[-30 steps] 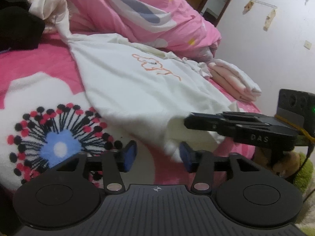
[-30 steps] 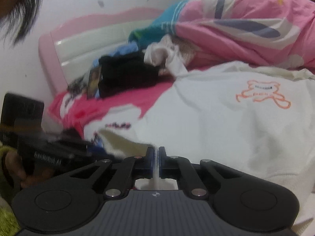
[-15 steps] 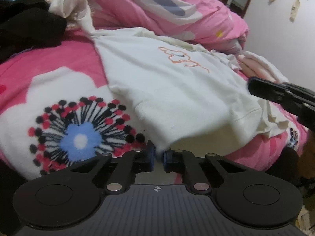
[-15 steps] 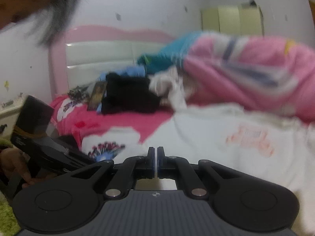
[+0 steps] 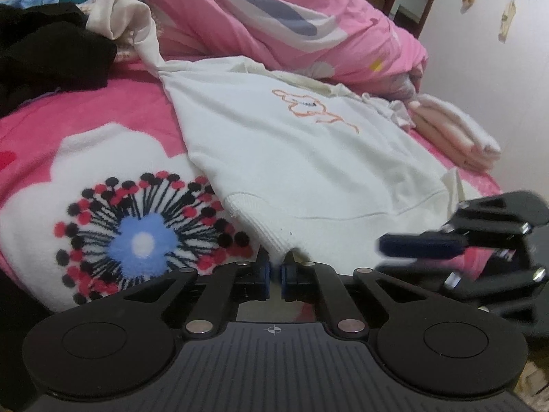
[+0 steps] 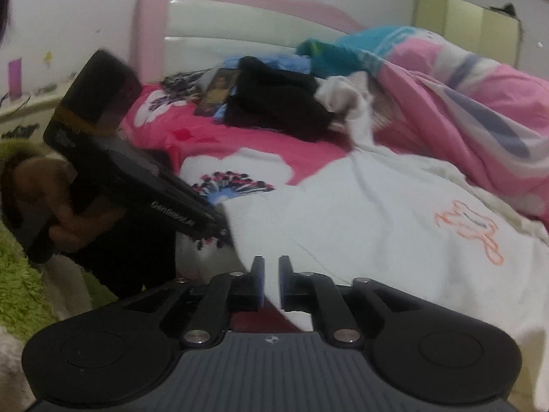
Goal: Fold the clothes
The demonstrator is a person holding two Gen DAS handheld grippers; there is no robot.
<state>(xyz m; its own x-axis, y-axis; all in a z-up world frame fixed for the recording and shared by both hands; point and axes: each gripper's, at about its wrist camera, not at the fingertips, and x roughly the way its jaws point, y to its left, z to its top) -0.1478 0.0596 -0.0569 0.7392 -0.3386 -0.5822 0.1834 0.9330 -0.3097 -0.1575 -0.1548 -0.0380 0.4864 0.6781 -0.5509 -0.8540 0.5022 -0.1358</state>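
Pinching hem of white sweatshirt (image 5: 295, 158) w/ left gripper (image 5: 275, 274) | right gripper (image 6: 271, 279) nearly closed on same hem | on pink blanket (image 5: 68, 110)

You cannot see the hem corner of the white sweatshirt (image 5: 291, 158) where it drops between the jaws of the left gripper (image 5: 274, 271); the gripper body covers it. To the right of that sweatshirt the right gripper (image 5: 463, 240) is smeared by motion blur. The whole right wrist view is soft, so the items by the black clothes (image 6: 278, 99) beyond the sweatshirt stay unreadable, and your hand (image 6: 65, 206) is dim.
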